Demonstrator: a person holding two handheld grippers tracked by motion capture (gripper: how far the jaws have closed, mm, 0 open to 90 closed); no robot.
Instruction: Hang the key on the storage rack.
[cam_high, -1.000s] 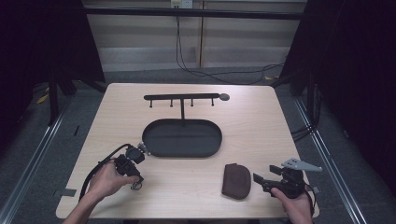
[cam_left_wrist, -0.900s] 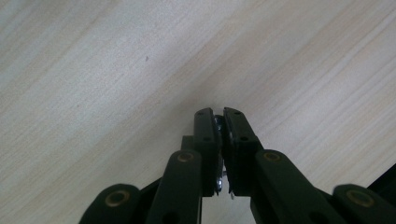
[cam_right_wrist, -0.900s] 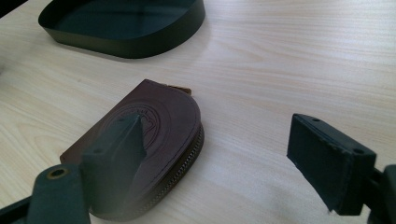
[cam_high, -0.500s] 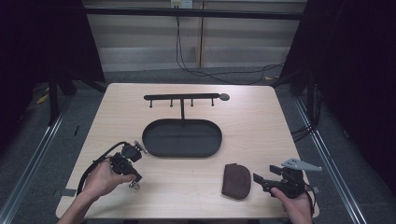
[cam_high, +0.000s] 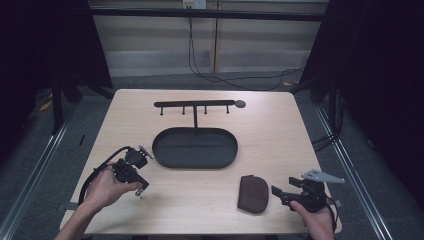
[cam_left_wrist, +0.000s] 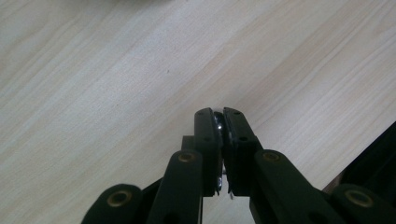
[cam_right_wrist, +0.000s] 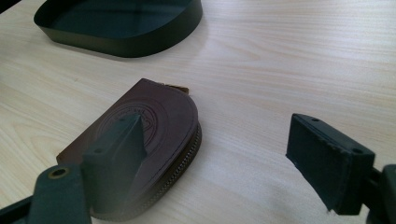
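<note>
While we look down from the high view, we count two grippers at the near edge. Left gripper (cam_high: 139, 188), jaws pinched together on one small shiny metal piece (cam_left_wrist: 218, 122), too little showing to name it, just above the table (cam_high: 280, 130). Right gripper (cam_high: 278, 192), jaws spread wide, gripping nothing, beside one brown leather pouch (cam_right_wrist: 140, 126) lying flat. Farther out: one dark oval tray (cam_high: 195, 161). Beyond it, one black rack (cam_high: 194, 104) with four pegs.

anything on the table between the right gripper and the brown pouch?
Nothing. In the high view only bare table separates the right gripper from the brown pouch. The right gripper view shows the pouch just past its open jaws.
</note>
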